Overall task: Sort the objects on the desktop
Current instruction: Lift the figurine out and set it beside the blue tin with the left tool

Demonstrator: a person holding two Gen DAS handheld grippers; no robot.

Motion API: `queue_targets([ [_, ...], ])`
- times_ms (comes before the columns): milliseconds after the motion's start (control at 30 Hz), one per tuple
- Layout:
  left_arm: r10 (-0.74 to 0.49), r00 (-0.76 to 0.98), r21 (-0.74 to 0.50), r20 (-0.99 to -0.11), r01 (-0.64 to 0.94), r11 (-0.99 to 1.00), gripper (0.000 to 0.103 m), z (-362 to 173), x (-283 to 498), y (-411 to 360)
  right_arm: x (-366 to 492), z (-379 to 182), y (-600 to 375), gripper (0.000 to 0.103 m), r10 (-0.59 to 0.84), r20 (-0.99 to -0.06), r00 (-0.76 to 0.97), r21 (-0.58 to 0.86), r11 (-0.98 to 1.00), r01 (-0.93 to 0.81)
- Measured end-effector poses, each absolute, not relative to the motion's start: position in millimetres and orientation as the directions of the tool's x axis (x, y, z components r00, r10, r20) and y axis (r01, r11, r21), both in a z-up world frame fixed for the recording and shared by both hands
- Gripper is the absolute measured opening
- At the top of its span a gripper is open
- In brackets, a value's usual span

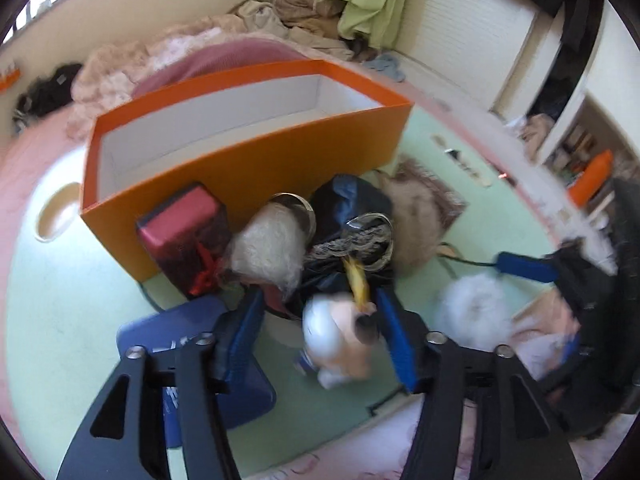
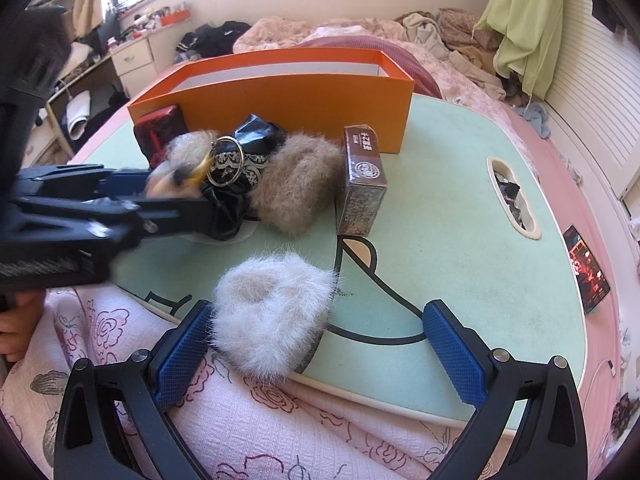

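Observation:
An orange box (image 1: pixel 248 160) with a white inside stands open on the pale green table (image 1: pixel 60 280); it also shows in the right wrist view (image 2: pixel 296 96). My left gripper (image 1: pixel 320 332) is around a small blurred white and pink toy (image 1: pixel 336 344) with a yellow strand; whether the pads press it is unclear. In the right wrist view the left gripper (image 2: pixel 176 196) reaches in from the left. My right gripper (image 2: pixel 320 344) is open, with a white fluffy pouch (image 2: pixel 272 312) against its left pad. A brown fluffy pouch (image 2: pixel 296 184), black bag with rings (image 2: pixel 236 160), red box (image 2: pixel 160 128) and brown carton (image 2: pixel 362 184) lie before the orange box.
A blue flat item (image 1: pixel 192 360) lies under my left gripper. The table has an oval handle hole (image 2: pixel 512 200) at right, and a phone (image 2: pixel 586 268) lies beyond its edge. A pink floral quilt (image 2: pixel 260 420) covers the near edge. A bed with heaped clothes (image 2: pixel 400 28) lies behind.

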State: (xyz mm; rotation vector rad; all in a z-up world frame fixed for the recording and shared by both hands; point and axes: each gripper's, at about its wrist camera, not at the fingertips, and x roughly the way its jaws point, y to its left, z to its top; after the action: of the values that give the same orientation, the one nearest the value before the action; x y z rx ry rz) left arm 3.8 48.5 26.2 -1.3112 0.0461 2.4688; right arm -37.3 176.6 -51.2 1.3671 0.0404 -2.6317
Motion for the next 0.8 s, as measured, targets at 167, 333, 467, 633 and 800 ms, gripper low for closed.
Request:
queue_targets([
  [167,0.307,-0.625,-0.118,-0.718,-0.326,-0.938,0.06,57,31,43,-37,-51,177,0.103,-0.145,-0.815,-0.561,0.058,-0.984,0.17],
  [333,0.251,-0.728,-0.078,-0.638,-0.264,-0.961,0.079,84,67,22,-37,-51,177,0.103,-0.147,-0.815,-0.56,0.059,-0.983,0.172],
  [467,0.159,-0.725,0.002,-0.67,-0.217,-0.976,0.083,74,83,7,-37,-51,177,0.103,-0.149,-0.815,-0.56,0.061,-0.983,0.174],
  [633,0.089,-0.659,0.027,-0.746,-0.163,-0.986,0.083,35,75,3,-37,-51,178,0.103,-0.151,-0.815,-0.559,0.062,-0.983,0.175],
  [800,0.105,-0.611,-0.018,-0.785,-0.146,-0.989,0.102,12,64,-7,-37,-51,176,0.103,-0.152,-0.816,-0.558,0.062,-0.982,0.177],
])
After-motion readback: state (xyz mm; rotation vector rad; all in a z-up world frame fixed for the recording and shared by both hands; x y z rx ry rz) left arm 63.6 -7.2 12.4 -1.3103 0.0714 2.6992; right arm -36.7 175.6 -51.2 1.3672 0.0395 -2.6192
